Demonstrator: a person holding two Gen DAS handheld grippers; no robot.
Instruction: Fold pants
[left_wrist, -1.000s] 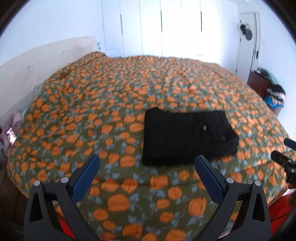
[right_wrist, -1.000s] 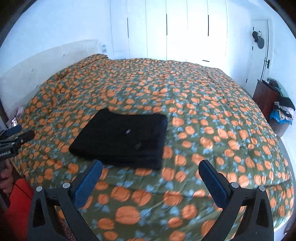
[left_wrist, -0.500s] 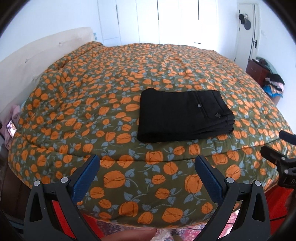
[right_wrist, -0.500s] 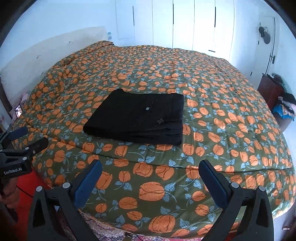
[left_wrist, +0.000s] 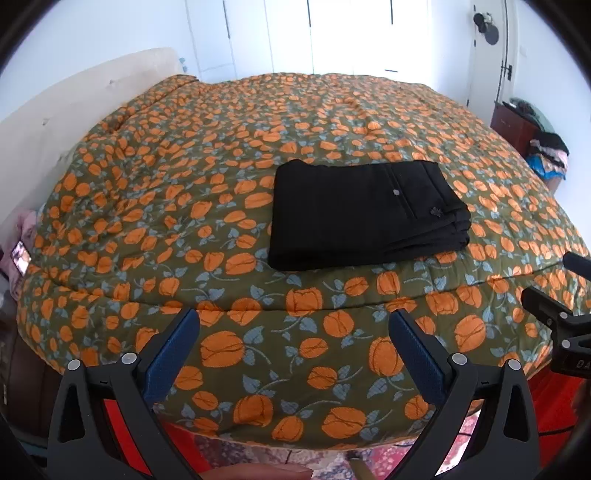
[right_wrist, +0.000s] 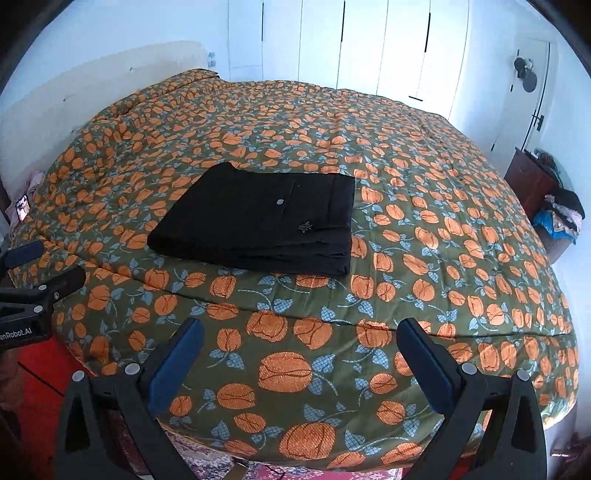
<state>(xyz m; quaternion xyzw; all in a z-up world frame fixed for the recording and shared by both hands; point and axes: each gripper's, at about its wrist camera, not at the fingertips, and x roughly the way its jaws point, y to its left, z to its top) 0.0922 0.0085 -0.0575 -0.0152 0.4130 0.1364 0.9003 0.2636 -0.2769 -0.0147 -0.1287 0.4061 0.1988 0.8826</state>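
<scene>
Nearest me, at the bottom of the left wrist view, my left gripper (left_wrist: 293, 343) has its blue-padded jaws spread wide with nothing between them. At the bottom of the right wrist view my right gripper (right_wrist: 301, 349) is just as wide and just as bare. Both hang off the near edge of the bed, over the drop of the flowered quilt (left_wrist: 332, 332), well apart from the cloth.

Beyond the quilt's seam lie the black pants (left_wrist: 364, 210), a neat, layered rectangle. From the left gripper they sit ahead and slightly right of centre; from the right gripper the pants (right_wrist: 258, 221) sit ahead and left of centre. So they lie between my two tools, neither clearly nearer. Their long axis runs across the frame, waistband end with the button toward the right, stacked fold edges facing me.

I judge the folding done; any further move would mean reaching forward over the quilt edge.

Farther back: headboard (left_wrist: 66, 122) at upper left, white wardrobe doors (right_wrist: 369, 44) along the top.
</scene>
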